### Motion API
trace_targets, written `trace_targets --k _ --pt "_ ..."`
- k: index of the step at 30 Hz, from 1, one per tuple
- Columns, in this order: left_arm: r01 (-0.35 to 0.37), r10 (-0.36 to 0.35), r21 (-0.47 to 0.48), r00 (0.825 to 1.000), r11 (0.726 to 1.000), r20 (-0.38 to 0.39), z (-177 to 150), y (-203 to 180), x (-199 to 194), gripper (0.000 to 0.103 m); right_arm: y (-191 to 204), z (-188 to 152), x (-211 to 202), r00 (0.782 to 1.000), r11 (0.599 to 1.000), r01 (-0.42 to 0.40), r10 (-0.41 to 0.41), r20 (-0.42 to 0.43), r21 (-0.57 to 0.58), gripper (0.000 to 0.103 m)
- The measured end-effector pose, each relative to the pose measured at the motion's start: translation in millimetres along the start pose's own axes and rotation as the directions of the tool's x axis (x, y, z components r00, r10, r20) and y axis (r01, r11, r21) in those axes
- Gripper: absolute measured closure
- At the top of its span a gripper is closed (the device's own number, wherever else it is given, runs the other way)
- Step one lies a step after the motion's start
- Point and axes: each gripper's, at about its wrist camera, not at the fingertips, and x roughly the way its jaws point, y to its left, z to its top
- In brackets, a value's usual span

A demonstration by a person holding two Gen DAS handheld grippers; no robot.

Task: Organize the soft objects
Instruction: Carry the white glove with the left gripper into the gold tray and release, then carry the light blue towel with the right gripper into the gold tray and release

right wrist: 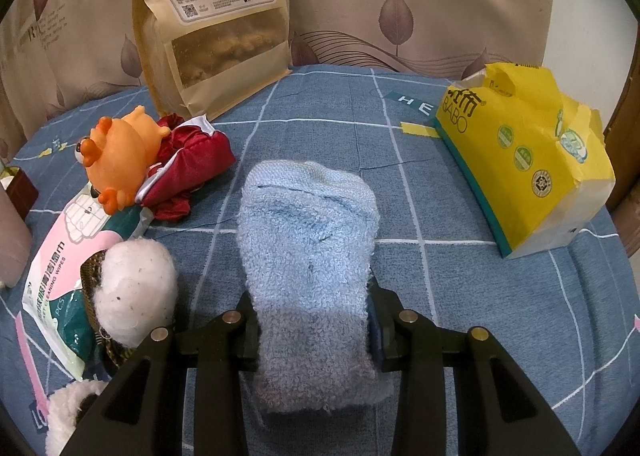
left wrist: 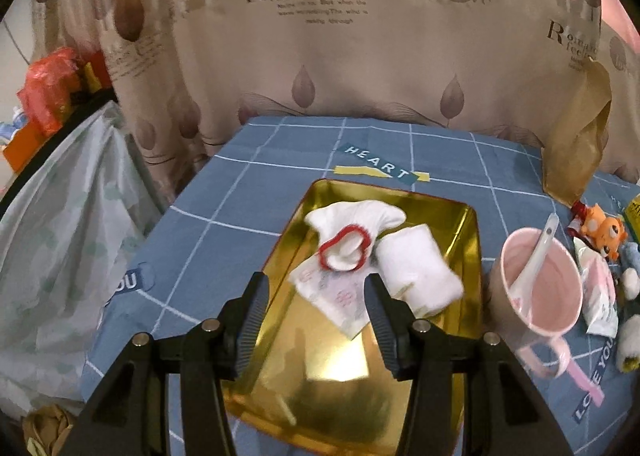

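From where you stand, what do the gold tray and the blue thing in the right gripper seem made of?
Gold tray: likely thin metal with a polished finish, since its floor mirrors the light and its walls reflect the cloths. Blue thing: probably terry cloth or a fluffy sock, matte, with a looped, fuzzy pile.

Glossy gold metal tray [left wrist: 472,240] — fluffy blue terry sock [right wrist: 308,240] — matt cotton tablecloth [right wrist: 420,191].

Blue towel [right wrist: 310,256] in right gripper [right wrist: 312,320]
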Motion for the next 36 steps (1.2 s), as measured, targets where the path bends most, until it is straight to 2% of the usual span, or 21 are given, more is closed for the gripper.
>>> trace_targets --k 6,9,15,25,31,36 --pt "0.038 -0.038 -0.056 0.999 0.998 0.008 -27 19 -12 0.052 1 -1 -1 1.0 1.0 0.005 -0.005 0.0 -0.005 0.068" --pt "0.024 -0.023 -0.069 0.999 0.997 0.023 -36 26 -17 0.05 1 -1 -2 1.0 1.0 0.015 -0.015 0.002 -0.016 0.071" --pt "0.046 -0.042 -0.127 0.999 0.991 0.034 -40 43 -14 0.049 6 0 -4 0.999 0.997 0.052 -0.051 0.006 -0.061 0.078" --pt "0.043 -0.044 -0.205 0.999 0.978 0.001 -43 65 -7 0.049 3 10 -27 0.996 0.996 0.084 -0.082 0.047 -0.042 0.08" --pt "0.031 -0.032 -0.215 0.999 0.976 -0.001 -43 67 -7 0.049 16 23 -60 0.994 0.997 0.045 -0.039 0.098 -0.062 0.08" --pt "0.022 -0.025 -0.234 1.0 0.972 -0.012 -43 72 -5 0.049 55 34 -86 0.99 0.992 -0.043 0.058 0.128 -0.116 0.08"
